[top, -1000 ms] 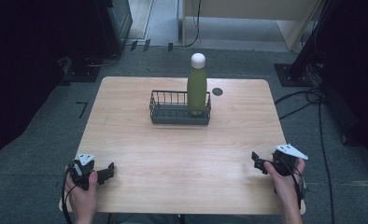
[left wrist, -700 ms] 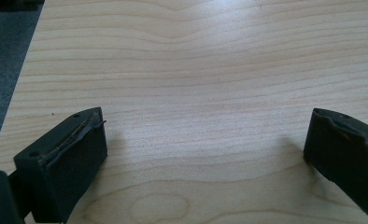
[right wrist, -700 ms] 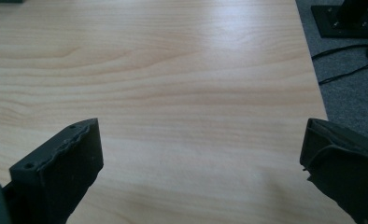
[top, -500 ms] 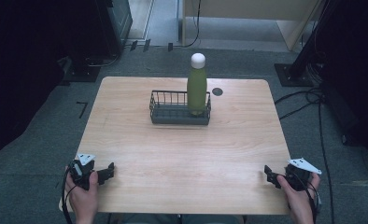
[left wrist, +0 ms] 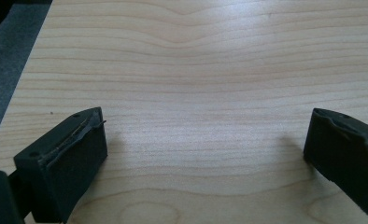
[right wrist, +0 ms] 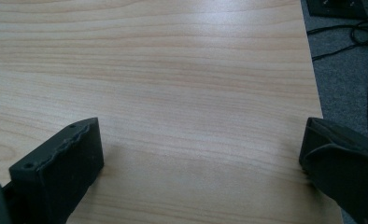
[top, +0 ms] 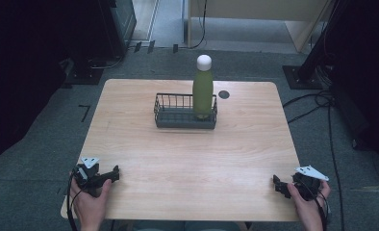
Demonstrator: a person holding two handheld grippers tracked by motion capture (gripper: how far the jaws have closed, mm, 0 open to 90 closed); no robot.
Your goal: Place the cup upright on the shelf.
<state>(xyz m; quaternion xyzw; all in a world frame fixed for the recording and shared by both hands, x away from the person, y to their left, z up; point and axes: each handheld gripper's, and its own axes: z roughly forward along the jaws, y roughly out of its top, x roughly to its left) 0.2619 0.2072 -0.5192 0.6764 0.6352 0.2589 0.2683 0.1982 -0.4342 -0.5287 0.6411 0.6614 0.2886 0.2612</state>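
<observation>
Bottle (top: pixel 203 86) stands upright in the right end of the basket (top: pixel 178 118) at the far middle of the surface (top: pixel 187 159), well apart from both open, empty grippers (top: pixel 114 172) (top: pixel 277 184); a high sideways grasp could topple it.

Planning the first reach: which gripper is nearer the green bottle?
Roughly equal; perhaps the right, barely. The green bottle stands in the basket's right end at the far side. Left gripper rests at the near left corner, right gripper at the near right corner.
</observation>
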